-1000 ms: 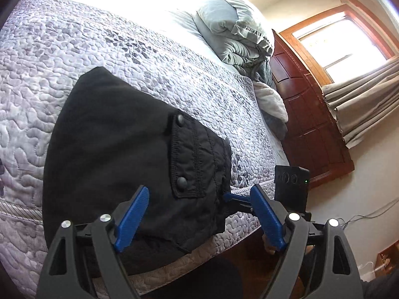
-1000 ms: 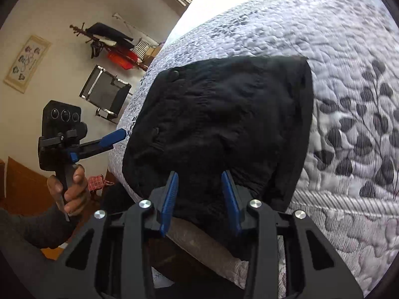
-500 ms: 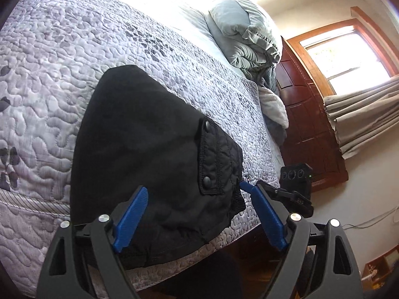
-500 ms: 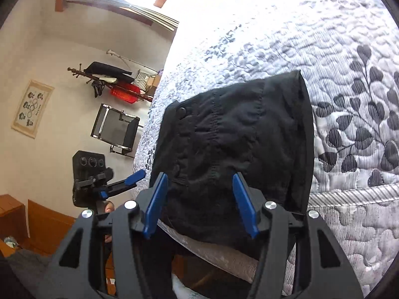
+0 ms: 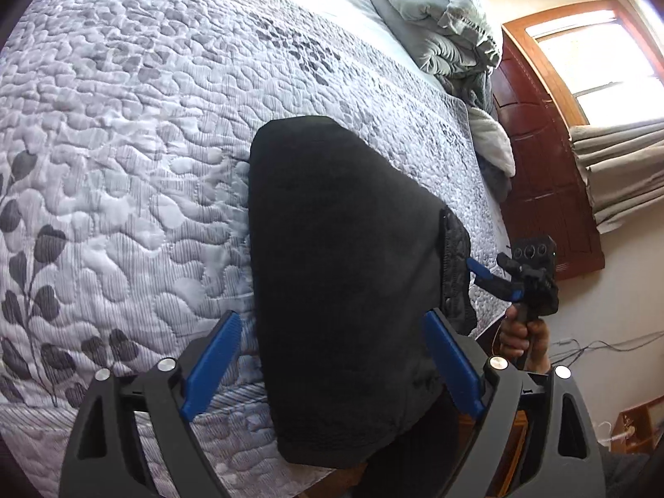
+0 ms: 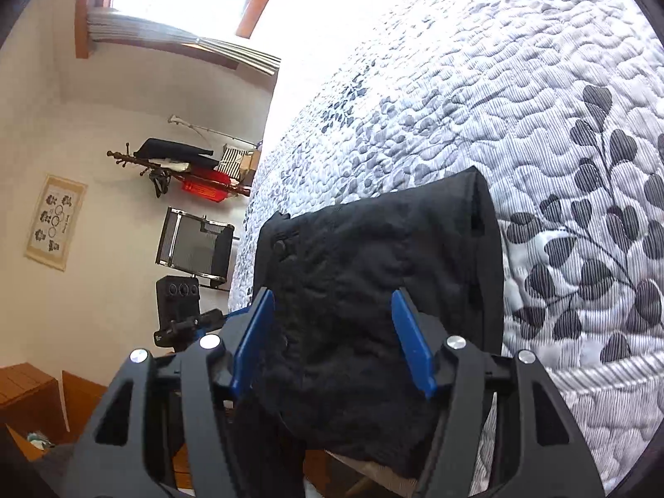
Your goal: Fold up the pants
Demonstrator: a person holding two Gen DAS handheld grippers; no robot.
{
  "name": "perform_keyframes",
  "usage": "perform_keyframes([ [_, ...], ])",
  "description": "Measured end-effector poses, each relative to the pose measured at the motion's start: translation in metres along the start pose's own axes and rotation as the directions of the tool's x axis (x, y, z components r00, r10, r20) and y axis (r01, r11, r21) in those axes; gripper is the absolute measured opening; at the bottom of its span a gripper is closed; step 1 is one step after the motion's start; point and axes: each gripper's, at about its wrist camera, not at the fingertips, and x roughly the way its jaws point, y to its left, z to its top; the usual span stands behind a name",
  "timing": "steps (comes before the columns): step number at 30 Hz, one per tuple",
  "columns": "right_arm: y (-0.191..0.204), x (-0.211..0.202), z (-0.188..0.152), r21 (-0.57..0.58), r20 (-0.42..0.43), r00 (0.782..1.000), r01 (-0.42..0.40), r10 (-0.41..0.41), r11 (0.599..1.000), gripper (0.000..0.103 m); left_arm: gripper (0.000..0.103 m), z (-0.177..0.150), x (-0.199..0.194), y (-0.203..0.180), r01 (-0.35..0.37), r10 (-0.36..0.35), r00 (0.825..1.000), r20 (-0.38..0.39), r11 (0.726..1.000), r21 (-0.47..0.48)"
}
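The black pants (image 5: 340,274) lie folded into a compact stack on the grey quilted bed (image 5: 124,166), overhanging its near edge; a snap pocket flap shows in the right wrist view (image 6: 373,290). My left gripper (image 5: 332,352) is open, its blue fingers (image 5: 211,361) straddling the stack's near end without holding it. My right gripper (image 6: 332,332) is open too, fingers either side of the stack's near part. The right gripper also shows in the left wrist view (image 5: 498,278), just off the pocket corner. The left gripper shows in the right wrist view (image 6: 199,319), left of the pants.
Grey pillows (image 5: 440,25) and a wooden headboard (image 5: 539,166) stand at the bed's far end, by a curtained window. A folding chair (image 6: 195,249), a rack of clothes (image 6: 186,166) and a wall picture (image 6: 54,220) stand beyond the bed's left side.
My right gripper's fingers opened wider and it pulled back from the pants. My left gripper swung left, so the stack now sits between its open fingers.
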Motion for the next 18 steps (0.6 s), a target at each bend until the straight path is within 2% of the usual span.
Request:
perform_keyframes([
  [2, -0.019, 0.005, 0.008, 0.038, -0.022, 1.000, 0.015, -0.015, 0.999, 0.032, 0.090, 0.005, 0.010, 0.005, 0.012, -0.012, 0.999, -0.036, 1.000, 0.004],
  [4, -0.034, 0.004, 0.010, 0.072, -0.035, 0.999, 0.013, -0.010, 0.997, 0.021, 0.091, 0.008, 0.017, 0.010, 0.031, -0.030, 0.997, -0.068, 0.999, 0.009],
  [5, -0.037, -0.001, 0.009, 0.087, -0.034, 0.999, -0.005, 0.008, 0.996, 0.026, 0.091, 0.009, 0.019, 0.013, 0.035, -0.034, 0.996, -0.078, 0.999, 0.012],
  [6, -0.036, -0.008, 0.009, 0.086, -0.029, 0.999, -0.024, 0.026, 0.996, 0.037, 0.091, 0.010, 0.021, 0.015, 0.042, -0.040, 0.996, -0.086, 0.999, 0.013],
  [7, -0.033, -0.018, 0.009, 0.066, -0.017, 1.000, -0.023, 0.024, 0.998, 0.065, 0.091, 0.011, 0.022, 0.017, 0.054, -0.052, 0.994, -0.095, 0.998, 0.013],
  [8, -0.030, -0.027, 0.009, 0.046, -0.007, 1.000, -0.015, 0.016, 0.999, 0.076, 0.091, 0.013, 0.023, 0.018, 0.071, -0.070, 0.992, -0.106, 0.997, 0.011],
  [11, -0.037, -0.045, 0.007, 0.051, -0.047, 0.998, 0.032, -0.030, 0.998, 0.090, 0.092, 0.018, 0.027, 0.023, 0.117, -0.114, 0.983, -0.140, 0.993, 0.011],
  [15, -0.056, -0.055, -0.002, 0.115, -0.131, 0.991, 0.017, -0.002, 0.993, 0.097, 0.093, 0.025, 0.035, 0.030, 0.190, -0.191, 0.964, -0.185, 0.982, -0.019],
  [18, -0.064, -0.051, -0.011, 0.127, -0.179, 0.984, 0.027, -0.004, 0.991, 0.097, 0.094, 0.030, 0.042, 0.037, 0.232, -0.237, 0.950, -0.204, 0.972, -0.047],
])
